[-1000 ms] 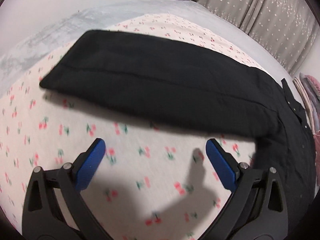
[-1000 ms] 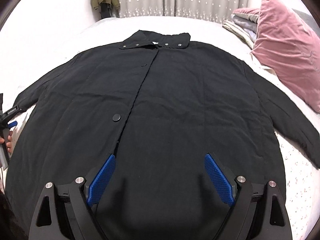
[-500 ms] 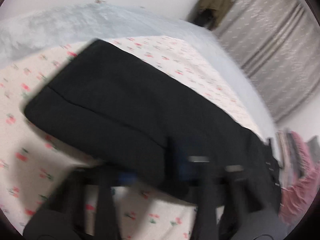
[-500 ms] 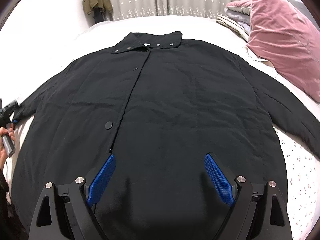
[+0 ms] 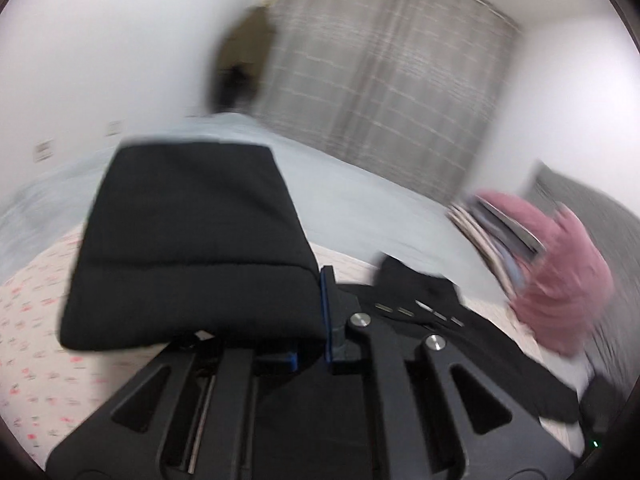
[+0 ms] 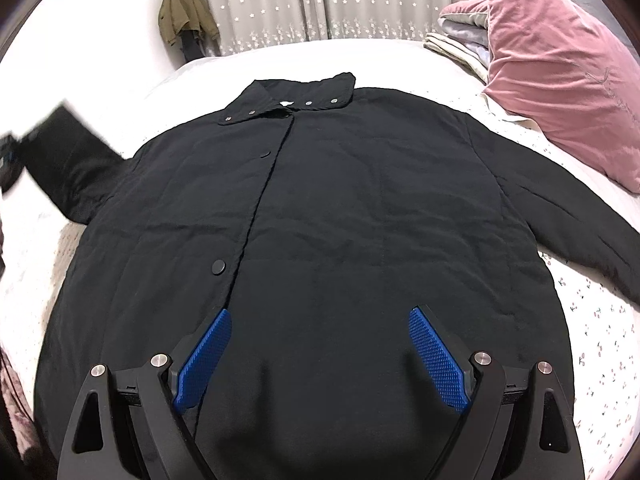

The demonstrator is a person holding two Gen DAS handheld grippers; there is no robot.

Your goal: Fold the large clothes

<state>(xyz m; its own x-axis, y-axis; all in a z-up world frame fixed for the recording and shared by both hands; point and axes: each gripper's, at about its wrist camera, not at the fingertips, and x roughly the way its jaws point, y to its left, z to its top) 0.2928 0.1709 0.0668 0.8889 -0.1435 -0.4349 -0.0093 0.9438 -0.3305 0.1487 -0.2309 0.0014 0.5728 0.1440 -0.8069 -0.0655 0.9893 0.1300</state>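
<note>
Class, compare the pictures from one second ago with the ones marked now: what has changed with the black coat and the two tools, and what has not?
The left tool closed on the coat's sleeve and lifted it off the cherry-print sheet, swinging toward the coat body. The right tool stayed open above the hem; the pink pillow stayed in place.

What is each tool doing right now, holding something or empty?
Left tool: closed on the black coat's sleeve, lifted off the bed.
Right tool: open, empty, above the black coat.

Left tool [image 5: 310,332] clamped, right tool [image 6: 320,354] agape.
</note>
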